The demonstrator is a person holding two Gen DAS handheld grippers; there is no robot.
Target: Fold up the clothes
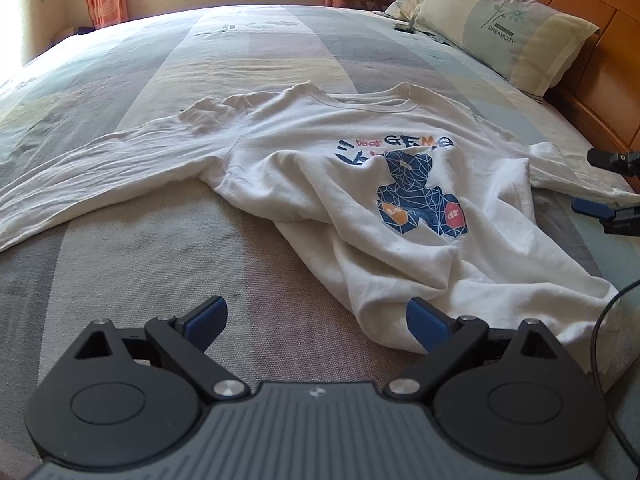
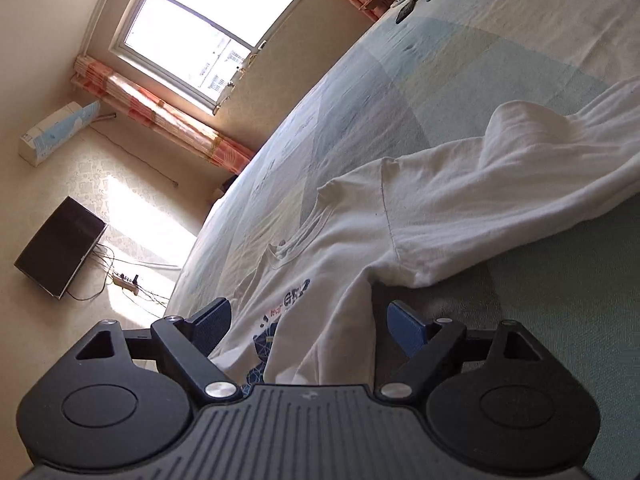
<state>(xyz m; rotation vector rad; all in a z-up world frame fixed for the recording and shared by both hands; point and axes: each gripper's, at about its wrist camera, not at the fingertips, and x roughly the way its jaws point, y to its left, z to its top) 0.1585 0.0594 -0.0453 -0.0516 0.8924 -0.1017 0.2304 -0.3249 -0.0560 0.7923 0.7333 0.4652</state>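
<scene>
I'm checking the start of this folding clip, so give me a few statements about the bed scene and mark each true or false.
1. The white shirt lies print side up on the bed. True.
2. The shirt is already folded into a neat square. False: it is spread out and rumpled, sleeves out.
3. The left gripper is open and holds nothing. True.
4. The right gripper is clamped on a sleeve. False: it is open, with cloth between its pads.
5. A pillow lies by the wooden headboard. True.
</scene>
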